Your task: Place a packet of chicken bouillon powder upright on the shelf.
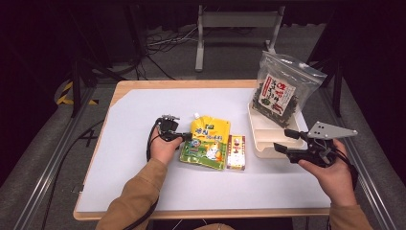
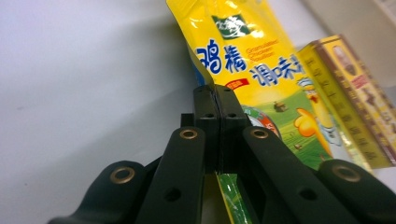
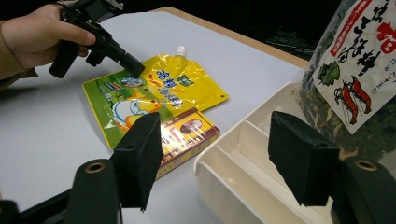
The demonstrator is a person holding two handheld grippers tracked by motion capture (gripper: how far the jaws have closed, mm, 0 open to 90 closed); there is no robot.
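Left gripper (image 1: 187, 137) is clamped on the yellow pouch's (image 1: 207, 143) nine o'clock edge, mid-table beside a small box (image 1: 236, 152). Right gripper (image 1: 287, 140) hangs wide open, holding nothing, over the tray (image 1: 268, 143) at three o'clock.

Glossy plastic pouch (image 2: 261, 70); matt white tabletop (image 1: 143, 110) w/ wood edge; cellophane-wrapped box (image 3: 187, 135).
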